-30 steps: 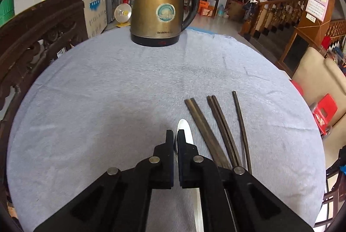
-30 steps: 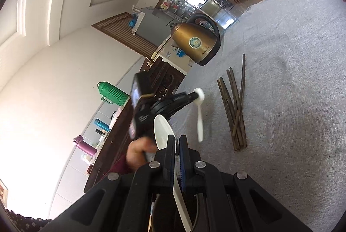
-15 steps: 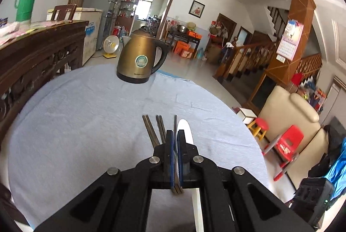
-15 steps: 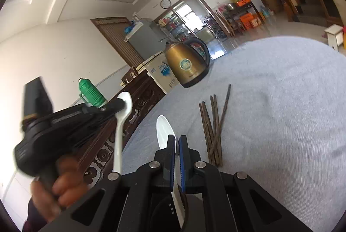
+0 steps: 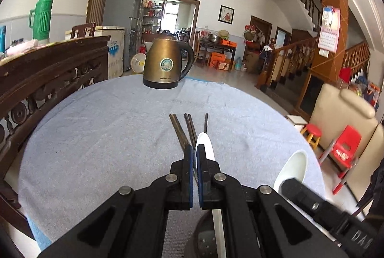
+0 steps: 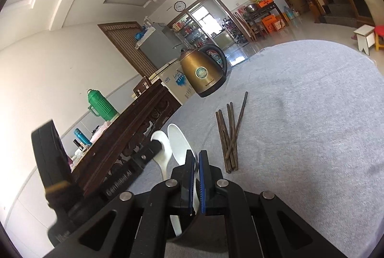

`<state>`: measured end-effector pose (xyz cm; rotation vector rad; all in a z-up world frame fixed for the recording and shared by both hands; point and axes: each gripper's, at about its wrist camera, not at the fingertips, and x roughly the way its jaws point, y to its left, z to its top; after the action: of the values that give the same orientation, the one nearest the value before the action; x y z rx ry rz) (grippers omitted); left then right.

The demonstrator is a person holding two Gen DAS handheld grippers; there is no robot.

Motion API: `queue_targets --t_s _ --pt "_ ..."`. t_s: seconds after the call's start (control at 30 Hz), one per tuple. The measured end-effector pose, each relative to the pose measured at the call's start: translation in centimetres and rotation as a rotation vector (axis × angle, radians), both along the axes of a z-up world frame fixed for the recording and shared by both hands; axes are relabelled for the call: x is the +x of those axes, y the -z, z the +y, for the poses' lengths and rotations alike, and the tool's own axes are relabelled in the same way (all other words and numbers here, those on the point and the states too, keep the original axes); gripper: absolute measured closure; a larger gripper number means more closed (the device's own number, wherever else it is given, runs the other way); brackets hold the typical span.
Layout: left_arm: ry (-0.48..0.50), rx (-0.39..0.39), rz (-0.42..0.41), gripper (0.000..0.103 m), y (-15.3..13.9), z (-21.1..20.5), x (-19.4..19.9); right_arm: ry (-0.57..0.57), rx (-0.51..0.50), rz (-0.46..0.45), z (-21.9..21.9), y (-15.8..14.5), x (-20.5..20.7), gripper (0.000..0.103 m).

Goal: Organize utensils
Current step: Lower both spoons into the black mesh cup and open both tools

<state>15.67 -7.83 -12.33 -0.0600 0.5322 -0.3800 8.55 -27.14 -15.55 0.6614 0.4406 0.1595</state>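
My left gripper point(image 5: 194, 150) is shut on a white spoon point(image 5: 206, 142), bowl end up, above a dark round holder point(image 5: 204, 236) near the table's front edge. My right gripper point(image 6: 196, 155) is shut on a second white spoon point(image 6: 178, 141), also seen at lower right in the left wrist view point(image 5: 294, 168). The left gripper and its spoon point(image 6: 160, 150) show beside it in the right wrist view. Several dark wooden chopsticks point(image 5: 186, 130) lie on the grey cloth just beyond both grippers, also in the right wrist view point(image 6: 229, 135).
A brass electric kettle point(image 5: 165, 63) stands at the far edge of the round cloth-covered table point(image 5: 96, 138), also in the right wrist view point(image 6: 204, 73). A carved dark wooden sideboard point(image 5: 43, 70) borders the table's left. A beige sofa point(image 5: 343, 118) and red stools stand to the right.
Both grippers have come closer together over the dark holder, each still holding its spoon. The left gripper tilted up from looking down at the table to looking level.
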Motion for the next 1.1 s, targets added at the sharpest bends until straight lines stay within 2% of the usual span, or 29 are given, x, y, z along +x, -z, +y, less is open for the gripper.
queue_targets --t_s 0.27,0.33,0.37,0.4,0.47,0.53,0.6,0.8,1.1 --pt "0.021 0.03 0.039 0.1 0.5 0.6 -2.2 -0.012 0.023 0.007 0.0 -0.2 -1.9 0.095" --pt "0.02 0.031 0.052 0.095 0.4 1.2 -2.7 -0.015 0.033 0.006 -0.1 -0.3 -2.2 0.095" --pt "0.017 0.027 0.057 0.083 0.2 1.5 -2.9 -0.022 0.039 0.007 0.0 -0.4 -2.4 0.095" --pt "0.009 0.022 0.056 0.067 0.0 1.9 -3.2 -0.026 0.041 0.01 0.0 -0.6 -2.5 0.094" --pt "-0.024 0.019 0.043 0.048 -0.7 2.8 -3.7 -0.032 0.045 0.014 0.0 -0.8 -2.6 0.091" --pt "-0.054 0.011 0.015 0.047 -1.5 3.8 -4.4 -0.037 0.058 0.012 0.0 -1.0 -2.9 0.068" --pt "-0.078 0.025 0.0 0.043 -2.1 4.4 -4.7 -0.024 0.051 0.002 0.0 -1.2 -3.3 0.058" --pt "-0.141 0.032 -0.016 0.036 -3.0 6.8 -4.5 0.006 0.045 -0.03 -0.8 -2.2 -4.3 0.058" --pt "-0.188 0.013 0.109 0.036 -0.5 9.4 -0.4 0.079 0.08 0.038 -3.7 -0.7 -3.1 0.058"
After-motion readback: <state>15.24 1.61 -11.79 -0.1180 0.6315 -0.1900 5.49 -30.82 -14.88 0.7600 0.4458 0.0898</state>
